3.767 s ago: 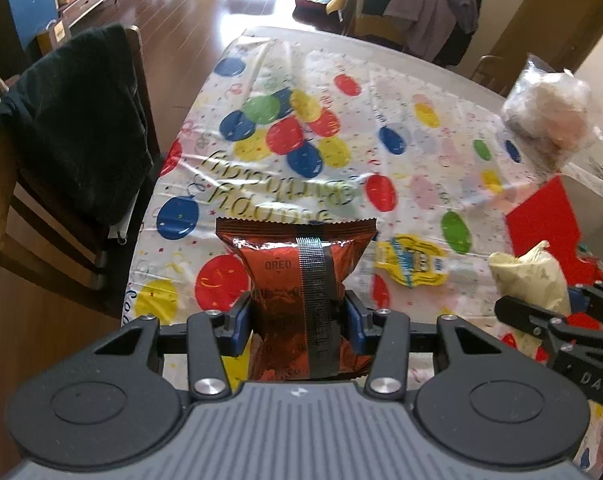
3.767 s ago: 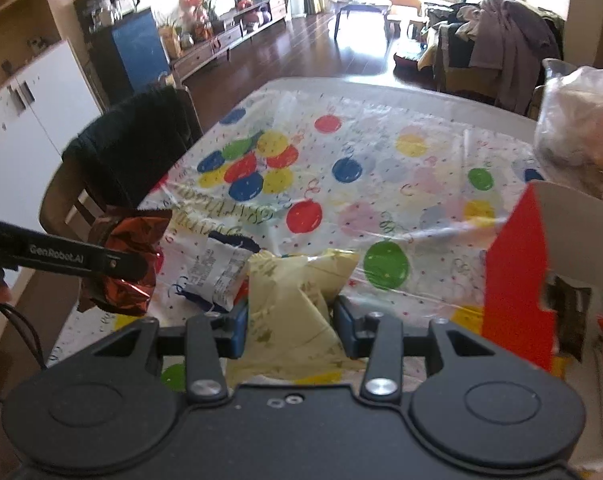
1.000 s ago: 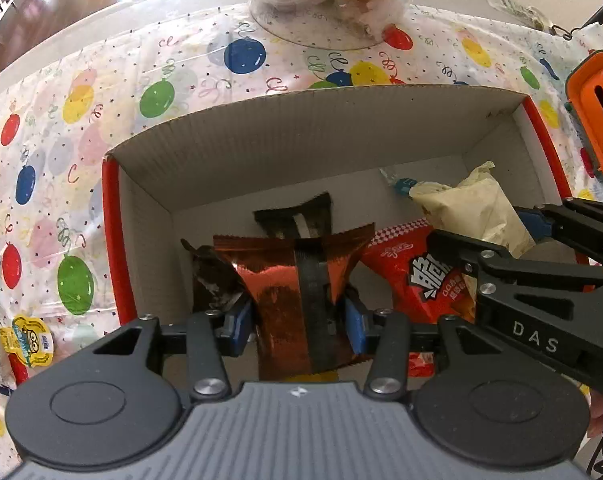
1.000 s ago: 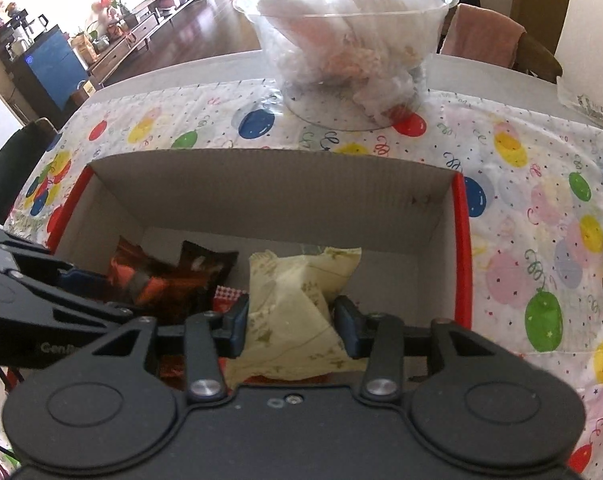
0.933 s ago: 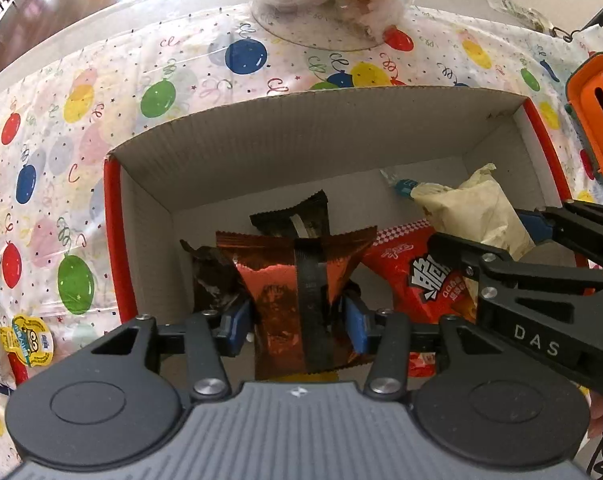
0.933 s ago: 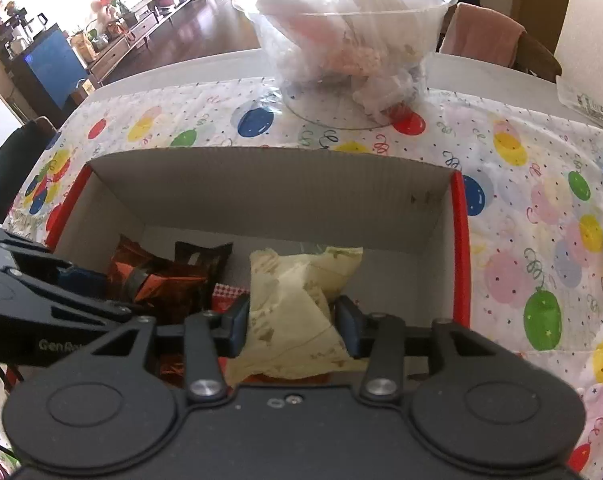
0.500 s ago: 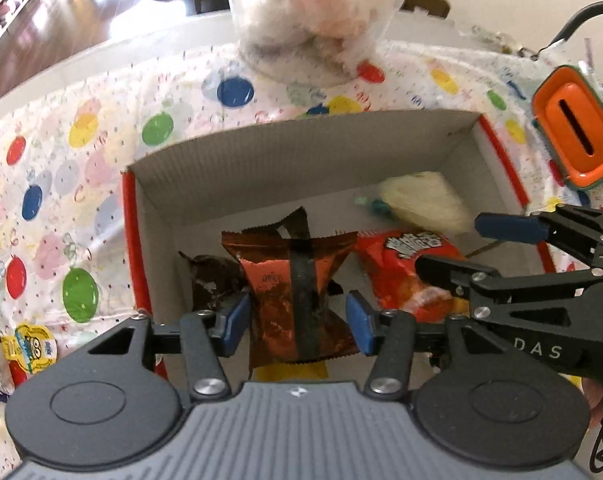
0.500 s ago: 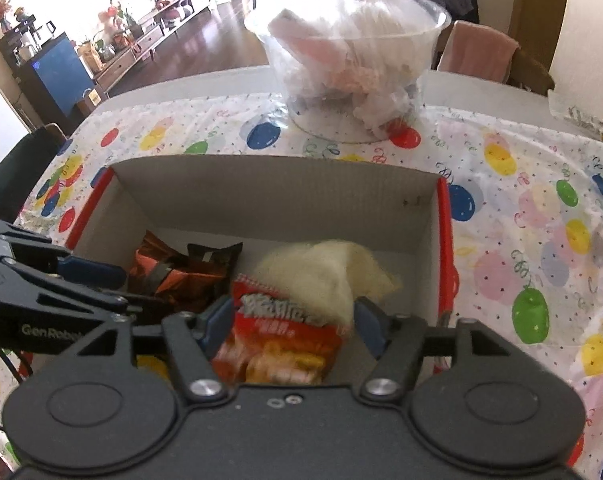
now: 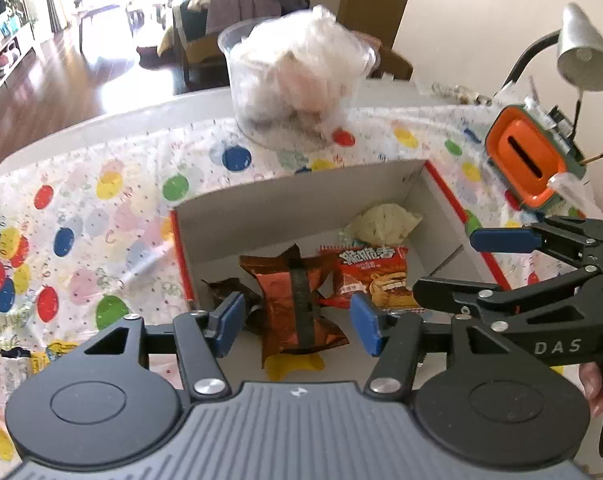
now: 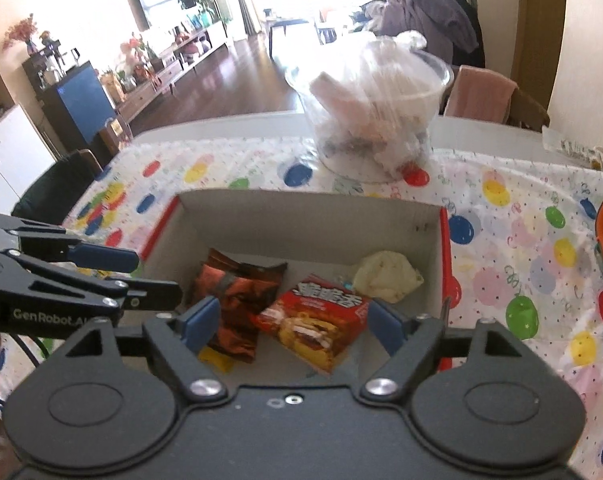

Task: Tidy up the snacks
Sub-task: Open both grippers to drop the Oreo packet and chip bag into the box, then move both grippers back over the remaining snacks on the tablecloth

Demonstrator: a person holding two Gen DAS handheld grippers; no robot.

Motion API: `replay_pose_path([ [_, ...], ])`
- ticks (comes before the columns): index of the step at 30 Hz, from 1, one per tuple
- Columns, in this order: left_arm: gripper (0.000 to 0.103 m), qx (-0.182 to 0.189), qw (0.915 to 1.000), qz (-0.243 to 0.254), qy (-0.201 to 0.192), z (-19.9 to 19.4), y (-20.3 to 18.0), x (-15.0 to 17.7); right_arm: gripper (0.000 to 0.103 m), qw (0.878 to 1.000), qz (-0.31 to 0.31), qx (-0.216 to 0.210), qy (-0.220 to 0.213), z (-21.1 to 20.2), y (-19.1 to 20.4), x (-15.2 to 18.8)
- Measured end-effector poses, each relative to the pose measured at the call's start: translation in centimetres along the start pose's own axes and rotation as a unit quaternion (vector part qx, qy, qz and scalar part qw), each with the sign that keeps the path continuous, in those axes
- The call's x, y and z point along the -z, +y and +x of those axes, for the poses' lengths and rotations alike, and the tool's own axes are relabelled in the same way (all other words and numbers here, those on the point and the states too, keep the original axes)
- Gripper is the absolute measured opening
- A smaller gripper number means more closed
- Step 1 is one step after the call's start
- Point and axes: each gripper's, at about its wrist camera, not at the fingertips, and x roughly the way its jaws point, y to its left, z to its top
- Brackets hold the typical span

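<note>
Two grippers above an open cardboard box (image 9: 301, 204), both empty: left gripper (image 9: 297, 322) with jaws opening and nothing pressed between the pads, the copper-brown packet (image 9: 297, 300) lying loose on the box floor below; right gripper (image 10: 291, 322) spread wide and opening too, clear of the red snack bag (image 10: 321, 320) seen beneath it. Pale yellow pouch (image 10: 387, 276) at rest in the far right corner of the box, a darker wrapper (image 9: 225, 288) tucked against the left wall. Step in hand, by the look of it: release into the box, just completed. Next, most likely: away from the box toward the yellow-labelled packets (image 9: 41, 354) at the worktop's left edge, jaws kept apart for a fresh pick. Underneath, a balloon-print cloth (image 9: 101, 216) over the worktop; beyond the box a clear tub (image 10: 375, 120) stuffed with wrapped items, an orange container (image 9: 521, 160) and a grey desk lamp (image 9: 585, 56) to the right. Behind, a sunlit living room with dark wood floor.
</note>
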Motion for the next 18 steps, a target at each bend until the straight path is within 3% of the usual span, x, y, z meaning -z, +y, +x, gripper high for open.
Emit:
replay_pose_path([
  [2, 0.066, -0.005, 0.9998, 0.0, -0.017, -1.0, 0.3, 0.2, 0.085, 1.0, 0.0, -0.002, -0.01, -0.7, 0.7, 0.0],
  [7, 0.068, -0.01, 0.9986, 0.002, -0.052, -3.7, 1.8, 1.4, 0.092, 0.999, -0.001, -0.013, -0.038, -2.3, 2.8, 0.2],
  [10, 0.075, -0.006, 0.9978, -0.003, -0.066, -5.1, 3.1, 2.2, 0.097, 0.998, -0.005, -0.016, -0.054, -3.0, 4.3, 0.3],
  [18, 0.08, -0.026, 0.9935, -0.011, -0.111, -8.3, 7.2, 5.0, 0.102, 0.997, -0.003, -0.02, -0.071, -3.0, 8.7, 0.4],
])
